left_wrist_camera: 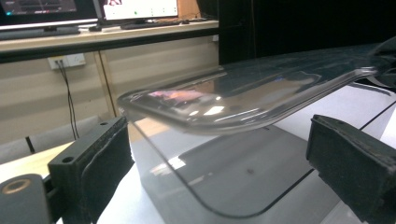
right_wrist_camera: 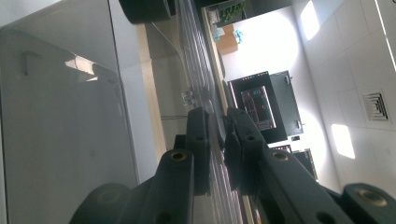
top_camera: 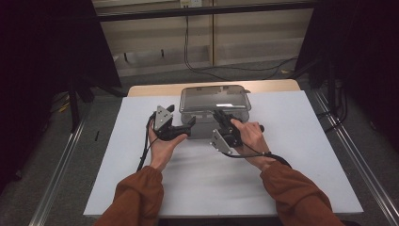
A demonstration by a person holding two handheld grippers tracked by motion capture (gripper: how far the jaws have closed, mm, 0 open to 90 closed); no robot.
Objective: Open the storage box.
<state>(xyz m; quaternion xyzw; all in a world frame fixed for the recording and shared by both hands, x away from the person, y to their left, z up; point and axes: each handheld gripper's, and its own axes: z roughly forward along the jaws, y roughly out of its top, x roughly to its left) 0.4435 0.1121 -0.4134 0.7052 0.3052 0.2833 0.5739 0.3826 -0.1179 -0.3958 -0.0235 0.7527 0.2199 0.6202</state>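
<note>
My high view is dim with black corners; glare streaks the clear lid [left_wrist_camera: 243, 100], and my near jaws blur softly.

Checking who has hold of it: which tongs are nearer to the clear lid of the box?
Right. The right tongs are closed on the lid edge; the left tongs sit open below it, around the box corner.

A dim room around a white surface

The white surface [top_camera: 291, 155] lies on a wooden table edge [top_camera: 150, 89], and grey floor [top_camera: 42, 155] is on both sides with metal rails [top_camera: 59, 174]. Behind it stands a beige wall panel [top_camera: 254, 33] with a black cable [top_camera: 187, 42] hanging down. A socket [left_wrist_camera: 67, 60] sits on the wall, monitors [left_wrist_camera: 140, 9] stand above, and the ceiling tiles [right_wrist_camera: 345, 70] are bright.
</note>
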